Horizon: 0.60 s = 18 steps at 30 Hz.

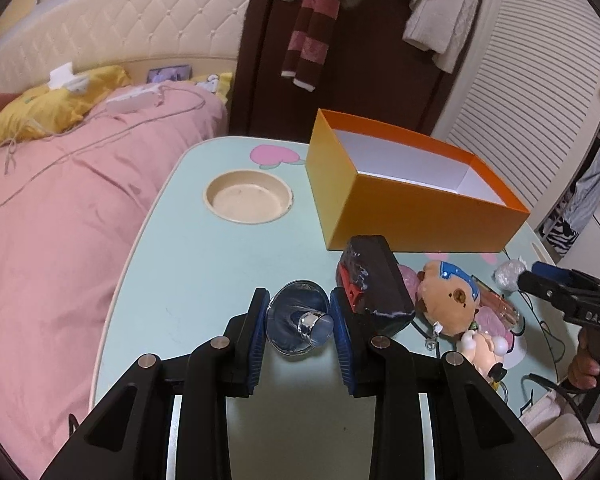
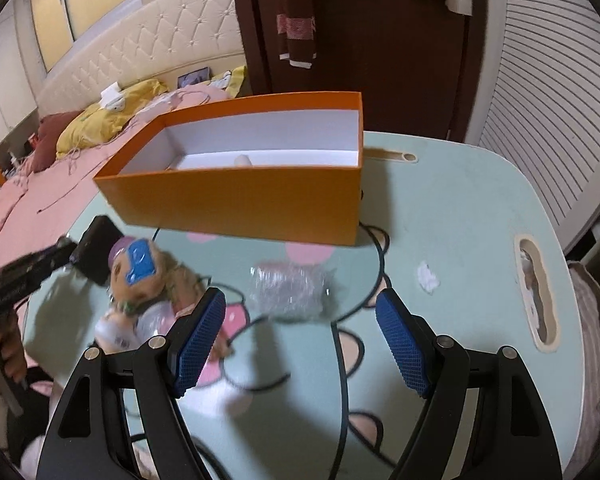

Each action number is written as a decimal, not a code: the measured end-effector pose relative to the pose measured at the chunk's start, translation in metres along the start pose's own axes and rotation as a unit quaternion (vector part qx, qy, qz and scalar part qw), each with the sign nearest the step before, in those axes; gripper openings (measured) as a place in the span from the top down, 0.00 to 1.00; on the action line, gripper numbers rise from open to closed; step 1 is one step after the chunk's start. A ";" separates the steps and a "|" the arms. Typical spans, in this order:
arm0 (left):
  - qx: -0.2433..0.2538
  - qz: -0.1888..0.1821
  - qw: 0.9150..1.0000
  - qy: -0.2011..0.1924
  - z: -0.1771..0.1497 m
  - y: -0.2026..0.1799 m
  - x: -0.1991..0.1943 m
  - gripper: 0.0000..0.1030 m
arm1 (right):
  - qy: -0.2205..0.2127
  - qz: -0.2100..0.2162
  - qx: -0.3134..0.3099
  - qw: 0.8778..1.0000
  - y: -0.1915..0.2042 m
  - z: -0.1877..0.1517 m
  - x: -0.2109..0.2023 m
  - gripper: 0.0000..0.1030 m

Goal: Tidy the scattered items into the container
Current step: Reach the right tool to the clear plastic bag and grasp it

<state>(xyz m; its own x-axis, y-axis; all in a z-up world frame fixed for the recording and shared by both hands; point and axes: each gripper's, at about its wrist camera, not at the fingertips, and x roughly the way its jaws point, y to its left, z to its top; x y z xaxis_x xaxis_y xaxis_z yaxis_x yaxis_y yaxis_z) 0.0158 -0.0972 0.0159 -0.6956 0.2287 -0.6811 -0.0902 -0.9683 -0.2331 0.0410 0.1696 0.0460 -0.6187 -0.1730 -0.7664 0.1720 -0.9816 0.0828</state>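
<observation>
My left gripper [image 1: 299,300] is shut on a shiny silver cone-shaped piece [image 1: 300,326], held just above the mint-green table [image 1: 204,280]. The open orange box [image 1: 404,208] stands beyond it, white inside. A black packet with red print [image 1: 376,280] and a bear plush [image 1: 448,300] lie right of the left gripper. In the right wrist view my right gripper [image 2: 300,340] is open, with nothing between its pads. It hovers just short of a crumpled clear plastic wrap [image 2: 288,290]. The orange box [image 2: 240,200] has a small pale thing inside [image 2: 244,159].
A round recess [image 1: 248,196] is sunk into the table's left side and a long slot [image 2: 538,292] runs near its right edge. A white scrap [image 2: 428,276] lies by the slot. Small toys and cables [image 1: 484,344] crowd the bear. A pink bed [image 1: 60,200] borders the table's left.
</observation>
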 end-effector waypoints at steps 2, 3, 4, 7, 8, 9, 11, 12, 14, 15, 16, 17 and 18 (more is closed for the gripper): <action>-0.001 0.000 1.000 0.000 0.000 0.001 0.001 0.72 | 0.000 -0.009 -0.004 1.000 0.003 0.004 0.006 0.25; -0.002 0.001 1.000 0.000 0.000 0.001 0.001 0.72 | 0.002 -0.013 -0.006 1.000 0.003 0.005 0.008 0.28; -0.002 0.001 1.000 0.000 0.000 0.001 0.001 0.72 | 0.008 -0.014 -0.008 1.000 0.003 0.005 0.012 0.51; 0.000 0.005 1.000 -0.005 0.000 0.000 0.000 0.72 | 0.024 -0.004 -0.009 1.000 0.003 0.002 0.019 0.67; 0.001 0.007 1.000 -0.007 0.000 0.000 -0.001 0.72 | 0.019 -0.004 -0.009 1.000 0.004 0.001 0.018 0.67; 0.002 0.008 1.000 -0.010 -0.001 -0.001 -0.002 0.72 | 0.016 -0.004 -0.009 1.000 0.004 0.000 0.017 0.67; 0.001 0.012 1.000 -0.017 0.000 0.000 -0.004 0.72 | 0.007 -0.001 -0.005 1.000 0.002 0.000 0.013 0.67; 0.001 0.015 1.000 -0.022 0.001 0.000 -0.006 0.72 | 0.003 0.000 -0.004 1.000 0.002 0.000 0.011 0.67; 0.003 0.019 0.999 -0.031 0.003 -0.001 -0.009 0.72 | -0.005 0.001 -0.003 1.000 0.002 0.000 0.008 0.67; 0.003 0.021 0.999 -0.035 0.004 -0.002 -0.010 0.72 | -0.008 0.003 -0.003 1.000 0.002 0.000 0.006 0.67; 0.003 0.021 0.999 -0.038 0.005 -0.003 -0.012 0.72 | -0.009 0.008 -0.002 1.000 0.003 0.001 0.005 0.67; 0.003 0.020 0.999 -0.044 0.007 -0.005 -0.014 0.72 | -0.010 0.012 -0.001 1.000 0.004 0.002 0.004 0.67; 0.004 0.019 0.999 -0.049 0.008 -0.007 -0.017 0.72 | -0.012 0.016 -0.001 1.000 0.005 0.003 0.003 0.67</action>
<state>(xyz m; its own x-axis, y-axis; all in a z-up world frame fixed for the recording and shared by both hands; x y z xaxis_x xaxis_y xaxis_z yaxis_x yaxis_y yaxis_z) 0.0222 -0.0946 0.0345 -0.7653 0.1820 -0.6174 -0.0687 -0.9768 -0.2028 0.0381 0.1644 0.0463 -0.6303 -0.2072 -0.7482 0.1937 -0.9752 0.1069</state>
